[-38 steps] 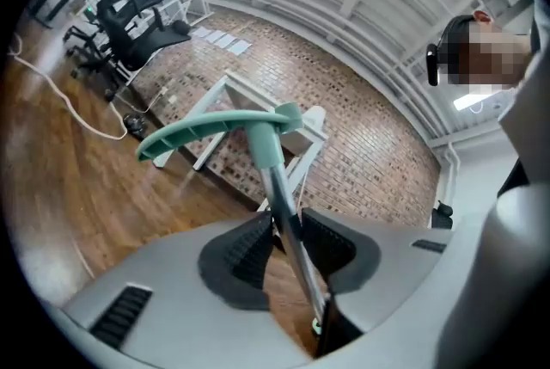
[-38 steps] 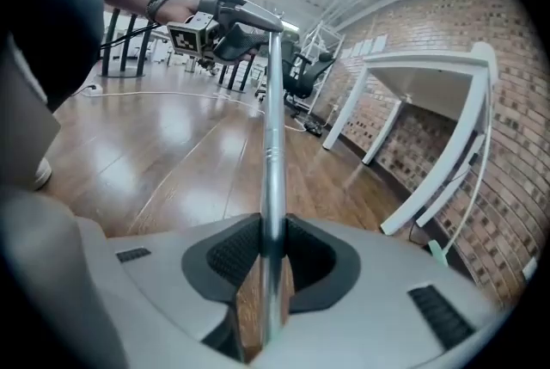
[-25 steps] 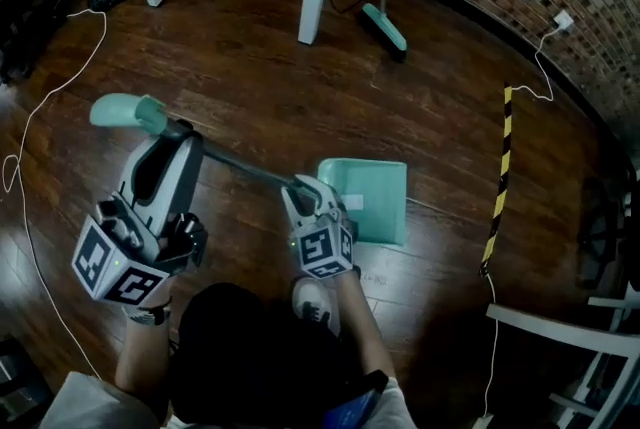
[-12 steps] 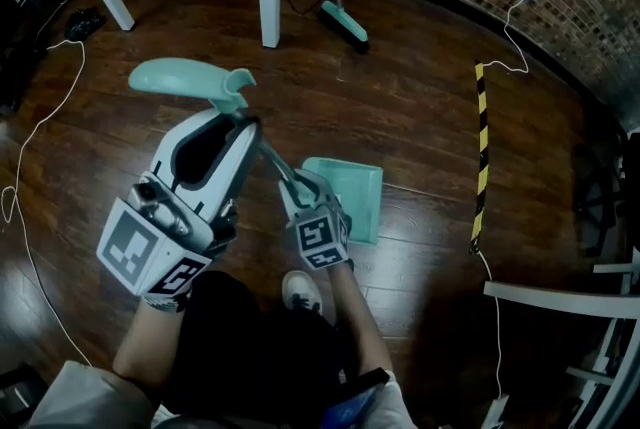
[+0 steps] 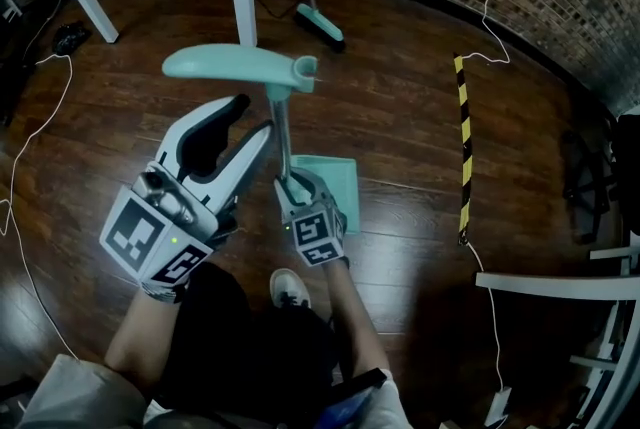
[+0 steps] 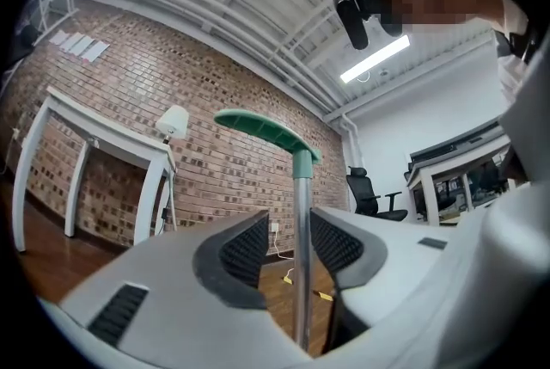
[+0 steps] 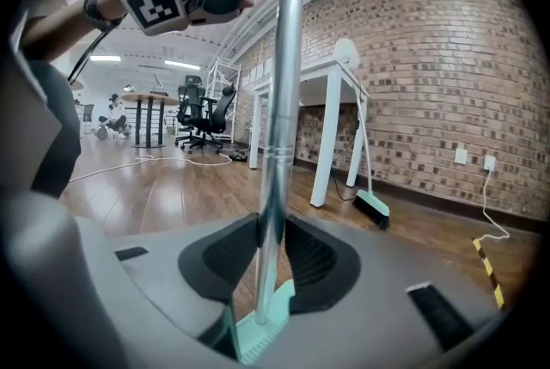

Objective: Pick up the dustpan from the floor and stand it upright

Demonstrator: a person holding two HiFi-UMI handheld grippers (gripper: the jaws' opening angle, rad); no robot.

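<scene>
Since a second ago the dustpan [image 5: 284, 142] has swung from lying slanted across the floor [image 5: 420, 117] to standing almost upright, and both hands have drawn in closer to the person. In the head view, its teal grip [image 5: 235, 65] is on top and its pan [image 5: 338, 179] rests on the floor just ahead of the person's shoe. The left tongs [image 5: 255, 115] are high on the metal shaft, the right tongs [image 5: 298, 183] low, just above the pan. A broom [image 5: 318, 25] leans well apart, by a white table leg. In the left gripper view, the shaft [image 6: 301, 273] rises straight up between the jaws, which have just been opening. There is clear space on the left side, so this pair is open around the shaft, not clamping it. In the right gripper view, the shaft [image 7: 279, 101] also runs up between the jaws, which have just eased wider, though both pads look to touch it, a light hold. The pan's edge [image 7: 262, 333] shows directly below. The long axis is now near vertical. The right tongs are nearer the pan and the better placed to steady it.
</scene>
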